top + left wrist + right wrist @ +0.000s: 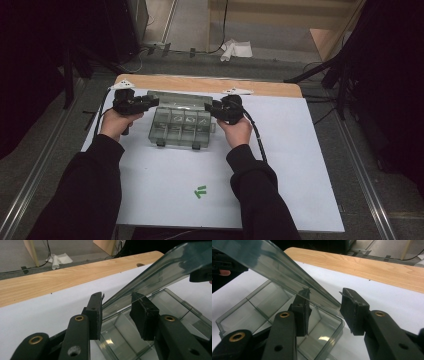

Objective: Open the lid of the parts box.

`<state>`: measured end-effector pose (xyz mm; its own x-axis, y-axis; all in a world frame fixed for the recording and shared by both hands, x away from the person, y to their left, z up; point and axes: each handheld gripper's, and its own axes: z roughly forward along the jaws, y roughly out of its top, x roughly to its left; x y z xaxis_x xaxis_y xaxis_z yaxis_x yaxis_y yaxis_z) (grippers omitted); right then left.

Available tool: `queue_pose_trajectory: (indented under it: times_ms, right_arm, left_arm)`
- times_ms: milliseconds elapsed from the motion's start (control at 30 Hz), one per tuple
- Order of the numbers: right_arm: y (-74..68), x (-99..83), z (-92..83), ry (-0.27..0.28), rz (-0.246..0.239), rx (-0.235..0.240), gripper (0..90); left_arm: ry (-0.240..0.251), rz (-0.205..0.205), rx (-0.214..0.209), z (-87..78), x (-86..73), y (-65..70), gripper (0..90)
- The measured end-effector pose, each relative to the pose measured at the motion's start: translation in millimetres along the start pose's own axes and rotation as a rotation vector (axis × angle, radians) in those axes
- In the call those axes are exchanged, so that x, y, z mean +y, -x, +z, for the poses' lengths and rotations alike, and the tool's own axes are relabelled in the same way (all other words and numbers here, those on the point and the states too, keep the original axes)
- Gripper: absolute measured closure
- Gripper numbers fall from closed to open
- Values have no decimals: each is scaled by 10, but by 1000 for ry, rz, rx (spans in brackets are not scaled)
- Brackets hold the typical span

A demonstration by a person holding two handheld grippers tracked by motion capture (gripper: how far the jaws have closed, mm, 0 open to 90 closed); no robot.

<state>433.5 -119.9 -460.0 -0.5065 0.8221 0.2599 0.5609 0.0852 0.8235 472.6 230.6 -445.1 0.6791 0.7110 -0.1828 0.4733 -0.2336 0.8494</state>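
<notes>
A clear plastic compartment box sits on the white table cover, its hinged lid raised and tilted. My left gripper is at the lid's left end and my right gripper at its right end. In the left gripper view the lid slants down between the jaws of the left gripper, which stand apart around its thin edge. In the right gripper view the lid likewise ends between the spread jaws of the right gripper, above the empty compartments.
The white cover spreads over the table, with a bare wooden strip along the far edge. Small green marks lie near the front. A crumpled white paper and cables lie on the floor beyond.
</notes>
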Motion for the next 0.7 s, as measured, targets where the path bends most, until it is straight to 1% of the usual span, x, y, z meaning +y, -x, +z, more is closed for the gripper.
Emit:
queue_pose_trajectory:
  times_ms: [67, 100, 267, 467, 567, 667, 700]
  right_arm:
    - [7, -11, 20, 2, 13, -2, 598]
    - [10, -14, 26, 2, 13, -5, 598]
    - [31, -34, 68, 9, 22, -10, 598]
    - [54, -55, 107, 12, 24, -12, 596]
    - [69, -63, 125, 12, 25, -15, 600]
    - [91, -70, 145, 12, 24, -12, 604]
    - [93, -72, 152, 11, 33, -12, 606]
  left_arm:
    - [-5, -4, 0, 17, -2, -11, 603]
    - [-4, -13, -3, 25, 0, -18, 603]
    - [-1, -28, -7, 43, 0, -34, 602]
    - [-8, -27, -5, 42, 3, -27, 603]
    - [-7, -35, -6, 38, 1, -25, 603]
    - [-17, -43, -18, 21, 2, -30, 603]
    - [-18, -42, -20, 17, 0, -30, 603]
